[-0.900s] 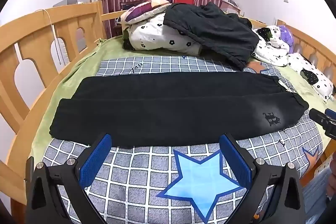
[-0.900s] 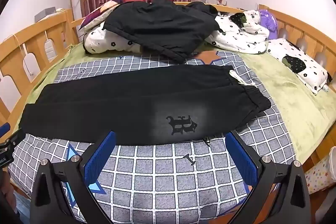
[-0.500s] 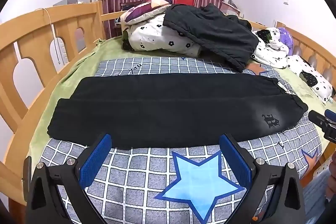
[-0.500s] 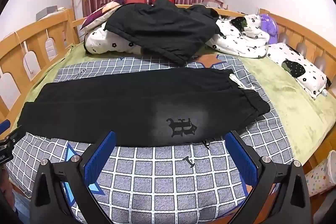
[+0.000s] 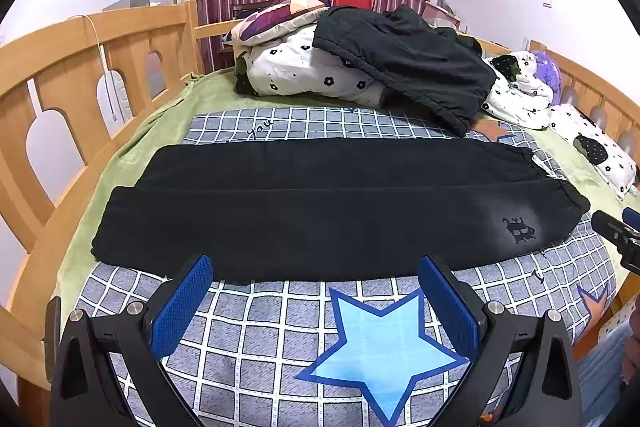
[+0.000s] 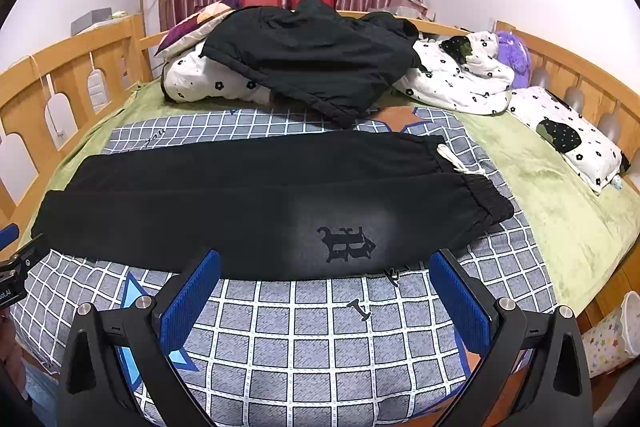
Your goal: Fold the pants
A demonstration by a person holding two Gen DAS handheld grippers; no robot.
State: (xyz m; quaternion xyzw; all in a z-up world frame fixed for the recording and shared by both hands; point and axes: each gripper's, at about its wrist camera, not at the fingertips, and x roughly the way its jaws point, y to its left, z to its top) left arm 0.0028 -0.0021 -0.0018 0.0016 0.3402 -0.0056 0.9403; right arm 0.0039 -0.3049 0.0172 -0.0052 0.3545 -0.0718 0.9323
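Black pants (image 5: pixel 320 207) lie flat across the checked bedspread, one leg laid over the other, cuffs at the left, elastic waistband and white drawstring at the right. They also show in the right wrist view (image 6: pixel 260 203), with a dark logo (image 6: pixel 346 242) near the waist. My left gripper (image 5: pixel 316 267) is open and empty, just in front of the pants' near edge, toward the leg end. My right gripper (image 6: pixel 325 261) is open and empty, at the near edge below the logo.
A checked bedspread (image 5: pixel 280 339) with a blue star covers a green blanket (image 6: pixel 560 195). A black jacket (image 6: pixel 316 59) lies on floral quilts (image 5: pixel 296 71) at the back. A pillow (image 6: pixel 568 135) is at the right. Wooden rails (image 5: pixel 80 67) ring the bed.
Both grippers have drawn back and risen slightly, so the pants look a little farther off. Jaws stay open. The pants have not moved.
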